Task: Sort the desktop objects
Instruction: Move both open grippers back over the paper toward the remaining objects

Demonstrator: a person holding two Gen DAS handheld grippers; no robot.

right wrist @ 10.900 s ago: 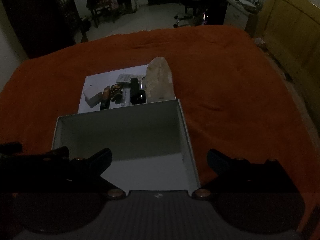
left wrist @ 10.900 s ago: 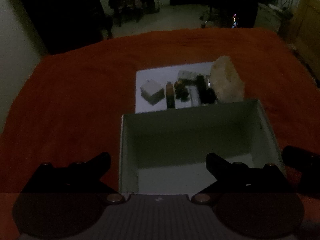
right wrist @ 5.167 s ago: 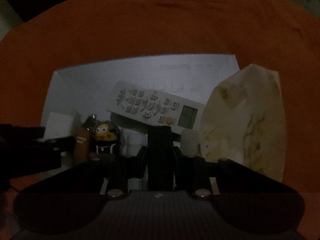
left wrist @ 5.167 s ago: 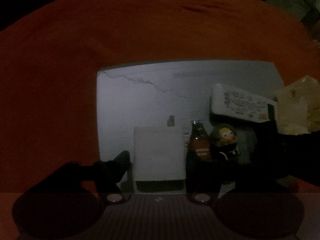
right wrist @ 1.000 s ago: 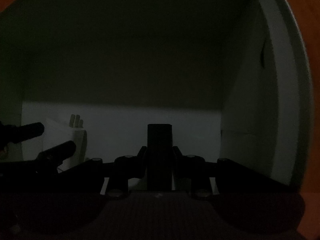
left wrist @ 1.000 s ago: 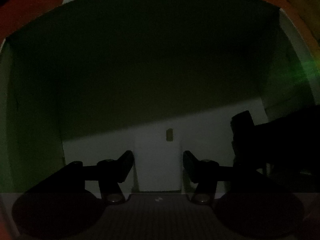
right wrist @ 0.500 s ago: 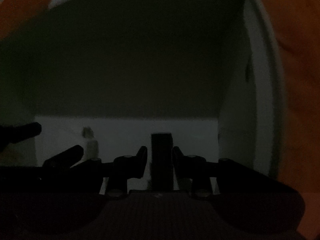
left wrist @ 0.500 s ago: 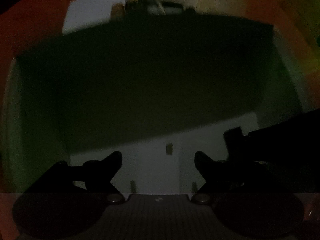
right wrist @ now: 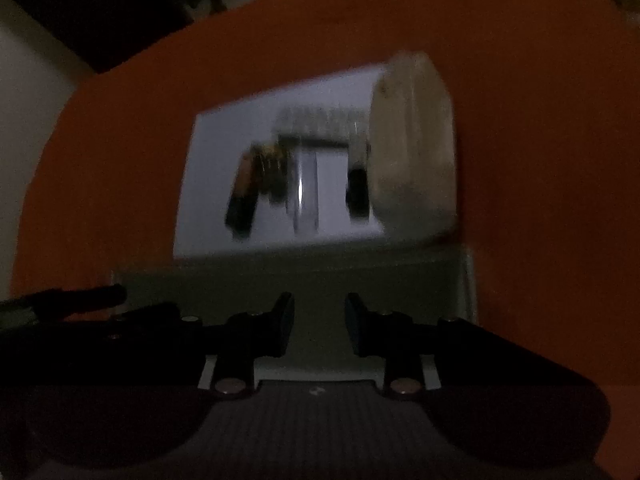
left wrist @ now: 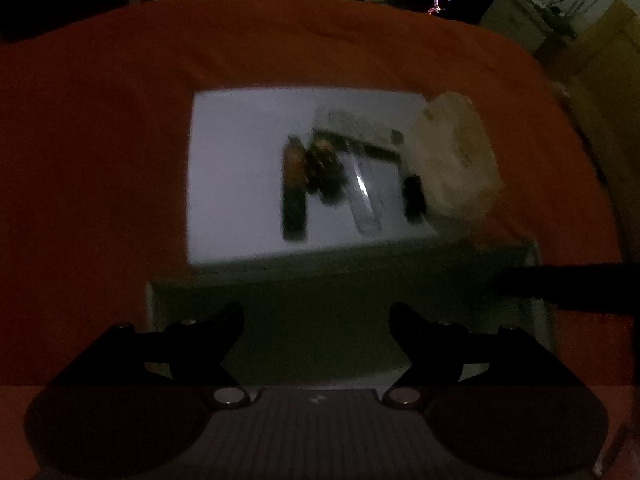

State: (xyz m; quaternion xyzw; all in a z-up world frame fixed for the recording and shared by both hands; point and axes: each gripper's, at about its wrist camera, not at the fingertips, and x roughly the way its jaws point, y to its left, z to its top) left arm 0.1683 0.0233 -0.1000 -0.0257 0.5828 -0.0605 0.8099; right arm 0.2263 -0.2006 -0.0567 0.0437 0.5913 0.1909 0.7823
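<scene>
My left gripper (left wrist: pixel 316 320) hangs open and empty over the white box (left wrist: pixel 320 270). My right gripper (right wrist: pixel 320 320) is beside it over the same box (right wrist: pixel 280 266), its jaws a little apart with nothing between them. Beyond the box lies a white sheet (left wrist: pixel 232 168) with a brown bottle (left wrist: pixel 294 188), a small figurine (left wrist: pixel 324 164), a clear tube (left wrist: pixel 364 192), a black item (left wrist: pixel 414 198), a remote (left wrist: pixel 360 124) and a pale crumpled bag (left wrist: pixel 456 160). The grippers' bodies hide most of the box floor. Both views are dim and blurred.
An orange cloth (left wrist: pixel 100 160) covers the surface all around the box and sheet. One finger of the right gripper crosses the right edge of the left wrist view, and the left gripper (right wrist: pixel 80 300) shows at the left of the right wrist view. Furniture stands in the dark room beyond.
Both grippers have risen out of the box. The left let go of the white charger and opened wide. The right let go of the black item, now out of sight.
</scene>
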